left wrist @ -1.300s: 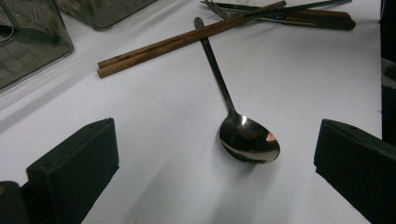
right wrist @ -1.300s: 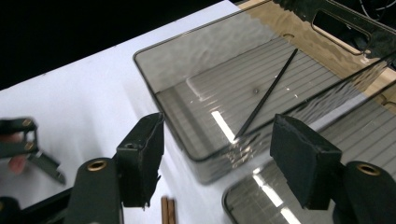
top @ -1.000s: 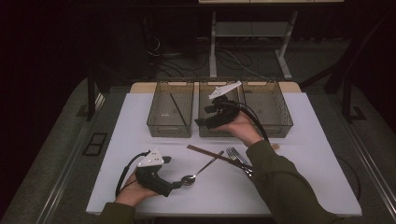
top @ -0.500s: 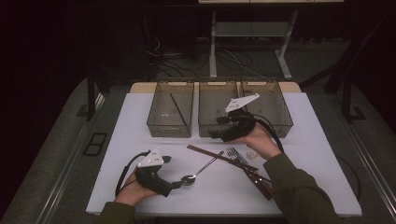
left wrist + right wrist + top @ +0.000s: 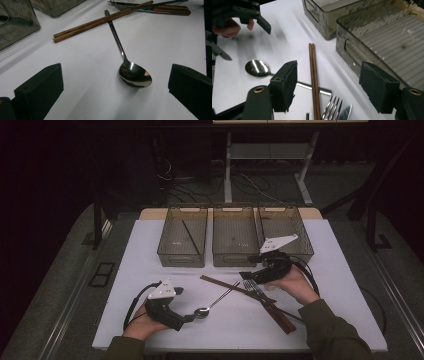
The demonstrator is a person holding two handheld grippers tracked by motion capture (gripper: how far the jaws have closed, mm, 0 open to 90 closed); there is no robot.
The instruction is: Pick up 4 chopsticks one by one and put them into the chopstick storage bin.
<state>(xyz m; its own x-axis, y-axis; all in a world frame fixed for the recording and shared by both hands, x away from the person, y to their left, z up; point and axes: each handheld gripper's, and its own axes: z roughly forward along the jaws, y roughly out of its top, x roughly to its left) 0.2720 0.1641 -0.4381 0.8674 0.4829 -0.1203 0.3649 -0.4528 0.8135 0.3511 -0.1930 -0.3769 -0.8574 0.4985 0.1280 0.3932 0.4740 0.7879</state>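
Cutlery lies in a loose crossed heap on the near half of the white table [image 5: 125, 265], just in front of three smoky plastic bins [image 5: 235, 236], which looks like a sorting job with one bin per kind. The left gripper [image 5: 188, 318] rests low at the near left with its jaws spread wide and empty, aimed at the bowl of the spoon [image 5: 204, 311] just beyond them; the approach suggests it means to take the spoon by the bowl end. The right gripper [image 5: 246, 276] hovers at the near edge of the right-hand bin, jaws likewise parted and holding nothing, over the fork [image 5: 254, 287] and the far end of the chopsticks [image 5: 240, 291]. The left gripper view shows the spoon [image 5: 135, 75] lying flat between the jaws but untouched, its handle running under the chopsticks [image 5: 100, 22], a crossing hard to read from above. The right gripper view shows the fork tines [image 5: 333, 108] beside a knife tip [image 5: 345, 112], and the paired chopsticks [image 5: 314, 75] lying over the spoon handle. The high view alone shows a single dark stick already lying in the leftmost bin.
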